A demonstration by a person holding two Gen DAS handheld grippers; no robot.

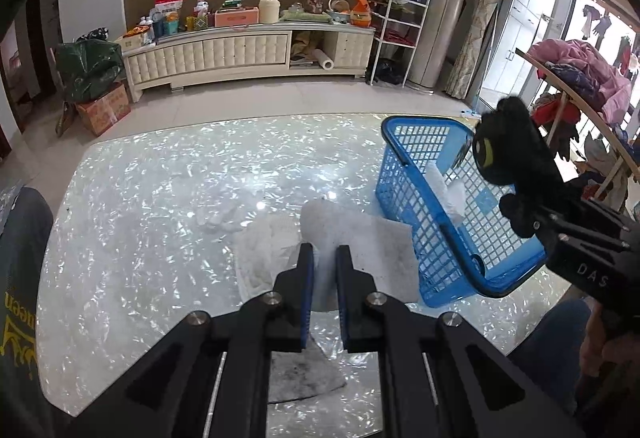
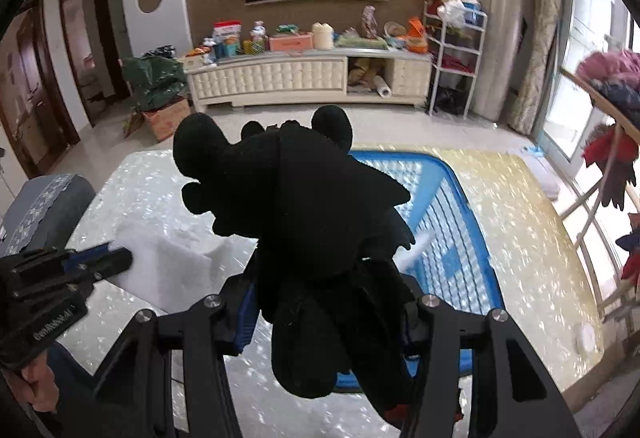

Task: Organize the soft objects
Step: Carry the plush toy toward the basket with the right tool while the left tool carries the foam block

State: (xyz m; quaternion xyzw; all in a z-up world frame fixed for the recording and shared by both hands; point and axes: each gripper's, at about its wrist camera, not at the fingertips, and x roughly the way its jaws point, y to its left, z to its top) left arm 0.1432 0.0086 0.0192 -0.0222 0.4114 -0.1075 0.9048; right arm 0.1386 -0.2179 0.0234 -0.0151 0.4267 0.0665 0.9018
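The right hand-held gripper (image 2: 328,318) is clamped about halfway closed on a black plush toy (image 2: 296,222), holding it by the lower body, and carries it above the near rim of the blue basket (image 1: 436,210). The toy looks light and squashy — its head and wings flop forward past the fingers, so a hold round the thick middle is likely the surest, since a wing or ear would just stretch and swing.

The left hand-held gripper (image 1: 325,258) is nearly shut on a thin white cloth (image 1: 356,238), pinching it near one edge, just beside the basket over the pearly surface (image 1: 160,198). The cloth appears limp and weightless — it will probably drape and drag. Another pale piece already lies in the basket.
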